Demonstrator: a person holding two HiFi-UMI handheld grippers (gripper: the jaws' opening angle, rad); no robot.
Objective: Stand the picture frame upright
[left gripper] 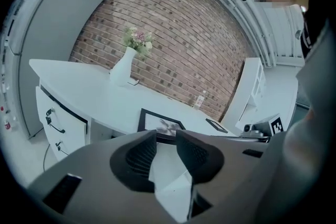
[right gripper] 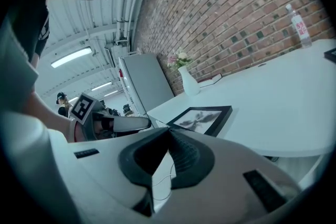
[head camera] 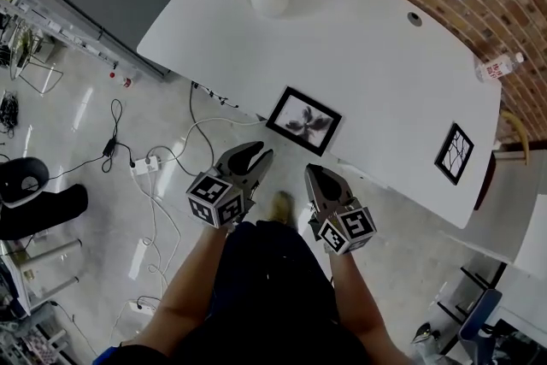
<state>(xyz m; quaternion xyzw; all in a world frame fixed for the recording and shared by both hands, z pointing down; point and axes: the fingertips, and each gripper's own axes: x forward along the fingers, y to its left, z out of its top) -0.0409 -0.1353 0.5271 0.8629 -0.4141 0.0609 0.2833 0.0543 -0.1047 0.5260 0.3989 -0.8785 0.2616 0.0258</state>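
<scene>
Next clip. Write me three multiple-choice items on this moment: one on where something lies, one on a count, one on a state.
1. Where does the larger picture frame lie?
A) flat at the table's near edge
B) leaning on the vase
C) on the floor

2. How many picture frames are on the table?
A) one
B) two
C) four

3. How do the left tongs stand?
A) shut on the frame
B) open and empty
C) shut and empty

Key: 1 A, as the head view shows it flat at the edge nearest the person. 2 B, the larger one plus a smaller frame toward the right end. 3 B, as the left gripper view shows a gap between the pads with nothing in it.
</scene>
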